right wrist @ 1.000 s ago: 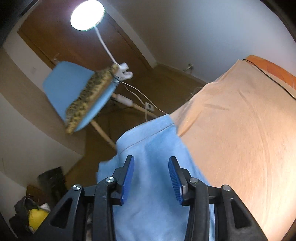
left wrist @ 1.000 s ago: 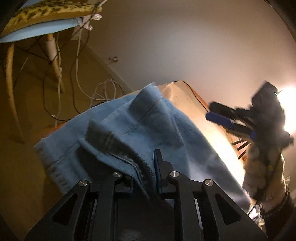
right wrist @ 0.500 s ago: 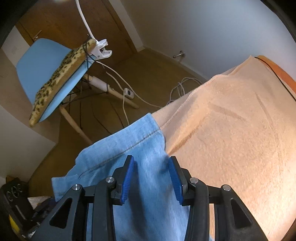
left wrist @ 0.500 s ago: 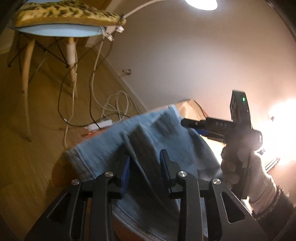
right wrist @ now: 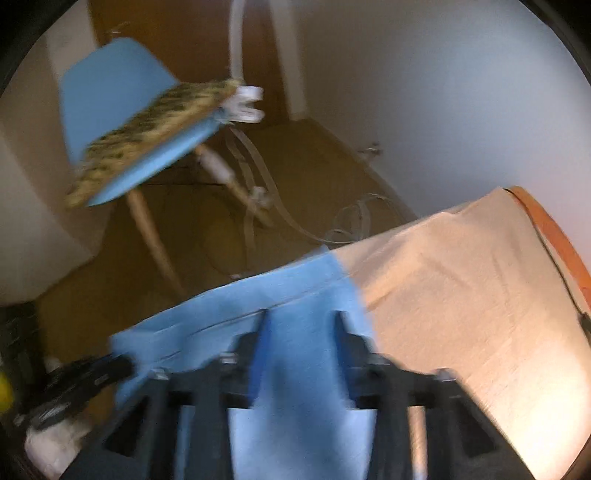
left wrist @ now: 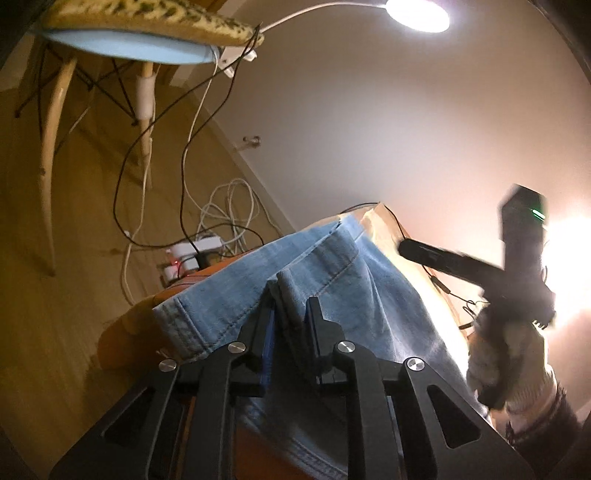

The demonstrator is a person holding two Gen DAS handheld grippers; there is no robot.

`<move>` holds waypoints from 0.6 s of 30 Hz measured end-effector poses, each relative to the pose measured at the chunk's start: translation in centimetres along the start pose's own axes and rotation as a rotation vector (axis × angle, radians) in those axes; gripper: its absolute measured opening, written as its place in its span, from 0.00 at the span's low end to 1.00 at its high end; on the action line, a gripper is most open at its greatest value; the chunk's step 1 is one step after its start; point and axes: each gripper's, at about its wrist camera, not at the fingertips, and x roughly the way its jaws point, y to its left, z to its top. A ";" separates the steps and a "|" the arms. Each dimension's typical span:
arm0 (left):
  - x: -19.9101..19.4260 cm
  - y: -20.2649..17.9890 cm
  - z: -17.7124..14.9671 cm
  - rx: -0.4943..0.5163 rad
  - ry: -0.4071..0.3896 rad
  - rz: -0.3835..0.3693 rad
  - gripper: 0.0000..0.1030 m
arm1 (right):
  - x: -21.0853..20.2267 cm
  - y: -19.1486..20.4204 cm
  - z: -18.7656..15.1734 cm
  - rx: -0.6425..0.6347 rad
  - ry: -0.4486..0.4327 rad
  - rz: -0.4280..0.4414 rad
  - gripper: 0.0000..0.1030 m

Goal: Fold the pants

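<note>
Light blue denim pants (left wrist: 332, 273) lie on a table covered with a peach cloth (right wrist: 461, 280); their hem hangs at the table's near left edge. My left gripper (left wrist: 290, 306) is open, its fingers on either side of a raised fold of denim. My right gripper (right wrist: 299, 325) is open over the pants (right wrist: 295, 302) near their edge on the cloth; this view is blurred. The right gripper also shows in the left wrist view (left wrist: 421, 251), held by a gloved hand above the pants' right side.
A blue chair with a leopard cushion (right wrist: 147, 122) stands on the wooden floor beyond the table. A clamp lamp (left wrist: 417, 14) shines above. Cables and a power strip (left wrist: 195, 251) lie on the floor by the wall. An orange table edge (right wrist: 554, 229) shows at far right.
My left gripper has let go of the denim fold and opened, tilting upward. My right gripper has stayed open and shifted along the pants' edge; its view is now blurred.
</note>
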 end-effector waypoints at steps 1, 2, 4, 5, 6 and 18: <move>0.1 0.1 0.1 0.006 0.012 -0.006 0.14 | -0.9 1.2 -0.8 -0.037 -0.002 0.019 0.40; 0.2 0.1 0.3 0.019 0.022 -0.007 0.14 | -1.5 2.1 -1.3 -0.059 0.000 0.035 0.40; 0.4 0.2 0.7 0.034 0.049 -0.012 0.14 | -2.5 4.0 -2.9 -0.090 0.014 0.085 0.40; 0.5 0.2 0.9 0.032 0.063 -0.020 0.14 | -2.9 5.0 -3.8 -0.098 0.023 0.124 0.41; 0.6 0.3 1.0 0.027 0.075 -0.028 0.14 | -3.0 5.8 -4.6 -0.107 0.031 0.155 0.41; 1.2 1.0 1.5 0.007 0.113 -0.056 0.14 | 0.8 14.3 -9.9 -0.342 0.127 0.063 0.24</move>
